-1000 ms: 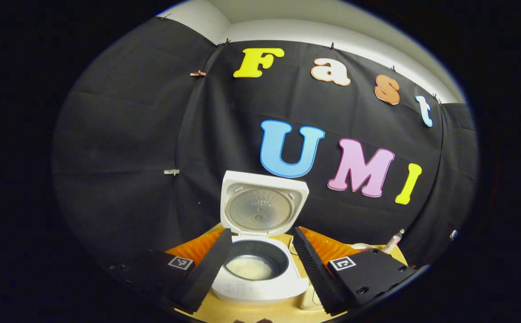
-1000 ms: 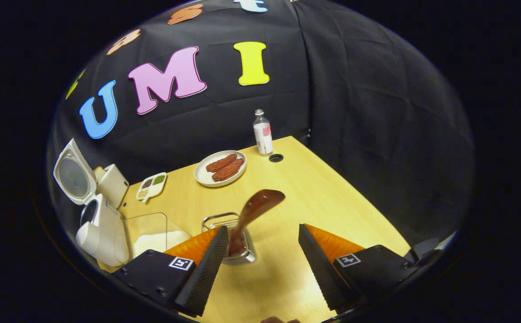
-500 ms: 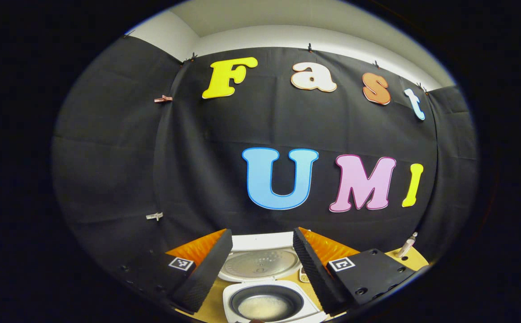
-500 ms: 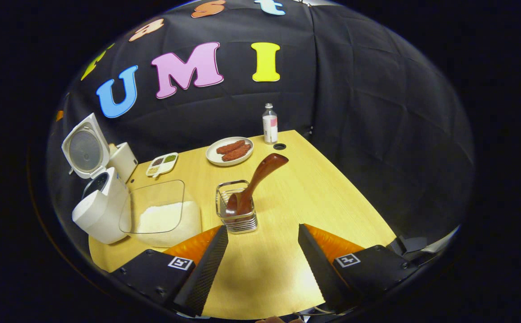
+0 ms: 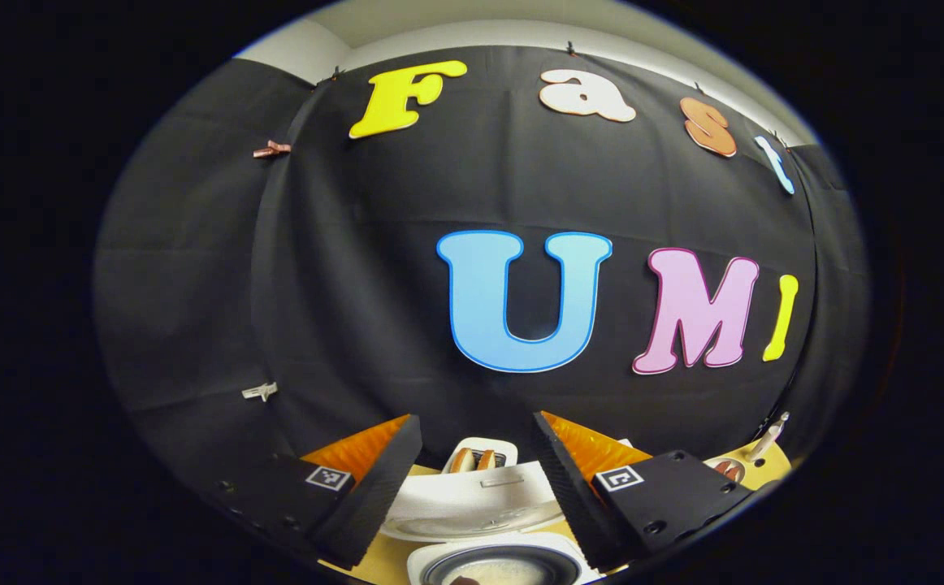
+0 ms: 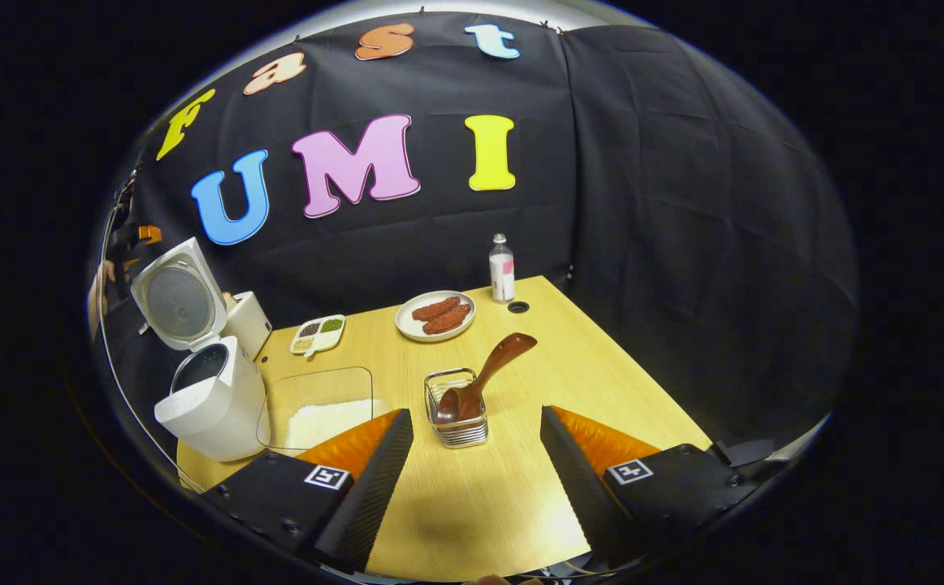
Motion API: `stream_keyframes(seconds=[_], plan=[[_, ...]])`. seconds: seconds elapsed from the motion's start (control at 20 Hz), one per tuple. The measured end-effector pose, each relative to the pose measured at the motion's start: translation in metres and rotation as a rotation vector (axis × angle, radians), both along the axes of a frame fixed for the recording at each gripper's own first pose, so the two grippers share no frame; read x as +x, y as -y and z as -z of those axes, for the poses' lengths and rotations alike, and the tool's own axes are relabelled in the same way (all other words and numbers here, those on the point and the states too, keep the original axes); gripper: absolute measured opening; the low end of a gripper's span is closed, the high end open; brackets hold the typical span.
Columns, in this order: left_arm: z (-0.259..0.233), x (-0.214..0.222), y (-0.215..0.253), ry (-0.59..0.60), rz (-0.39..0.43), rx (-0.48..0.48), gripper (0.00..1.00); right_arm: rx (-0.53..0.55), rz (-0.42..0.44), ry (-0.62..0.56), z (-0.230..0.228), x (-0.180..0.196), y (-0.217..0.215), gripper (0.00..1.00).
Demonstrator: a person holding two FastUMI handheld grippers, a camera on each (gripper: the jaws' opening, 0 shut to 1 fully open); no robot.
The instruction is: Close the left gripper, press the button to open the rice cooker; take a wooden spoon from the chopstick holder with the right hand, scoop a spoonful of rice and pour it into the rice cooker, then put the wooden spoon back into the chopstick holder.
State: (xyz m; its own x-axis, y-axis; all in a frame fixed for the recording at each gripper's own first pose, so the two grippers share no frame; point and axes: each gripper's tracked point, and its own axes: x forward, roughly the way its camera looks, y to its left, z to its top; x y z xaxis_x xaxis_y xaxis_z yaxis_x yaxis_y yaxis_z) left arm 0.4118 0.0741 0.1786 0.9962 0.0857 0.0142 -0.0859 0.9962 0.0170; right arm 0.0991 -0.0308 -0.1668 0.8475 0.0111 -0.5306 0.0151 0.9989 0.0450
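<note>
Yellow table [image 6: 602,382]; wooden spoon [image 6: 484,378] inside chopstick holder [image 6: 457,418]

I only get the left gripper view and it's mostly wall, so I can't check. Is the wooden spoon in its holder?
Observer: Yes, the wooden spoon leans in the wire holder on the table.
Operator: Is the right gripper holding anything?
Observer: No, the right gripper has its jaws open, apart from the spoon.
Operator: Where's the rice tub?
Observer: The clear tub of rice sits right beside the open rice cooker.
</note>
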Motion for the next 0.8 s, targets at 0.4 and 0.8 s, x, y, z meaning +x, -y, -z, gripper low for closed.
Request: stream_keyframes(seconds=[0.4,0.8], plan=[[0.040,0.024,0.004,-0.155,0.006,0.013,0.95,0.002,0.023,0.081,-0.029,-0.001,0.002,0.99],[0.075,-0.044,0.028,-0.302,0.048,-0.009,0.97,0.008,-0.055,0.091,-0.015,-0.004,-0.018,0.99]])
